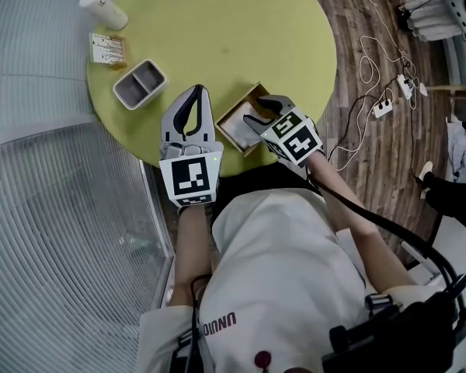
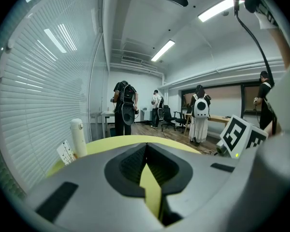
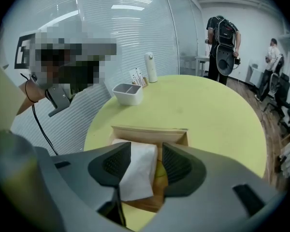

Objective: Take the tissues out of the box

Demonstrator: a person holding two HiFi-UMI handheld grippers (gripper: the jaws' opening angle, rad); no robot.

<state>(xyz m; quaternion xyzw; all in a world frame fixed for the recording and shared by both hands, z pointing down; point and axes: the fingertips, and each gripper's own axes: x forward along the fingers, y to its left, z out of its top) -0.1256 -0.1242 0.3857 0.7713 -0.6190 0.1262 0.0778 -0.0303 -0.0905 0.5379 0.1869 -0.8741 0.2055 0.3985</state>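
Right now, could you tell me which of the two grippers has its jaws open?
The right gripper: its jaws stand apart over the wooden box, a white tissue between them. On the left gripper they meet at the tips.

Got the left gripper [image 1: 194, 92] held close to level, jaws pressed together, nothing pinched. Right gripper [image 1: 264, 111] just beside it, tipped steeply down, jaws spread wide, not clamping. Both forearms [image 1: 188, 243] reaching forward from the torso, right one angled in toward the left.
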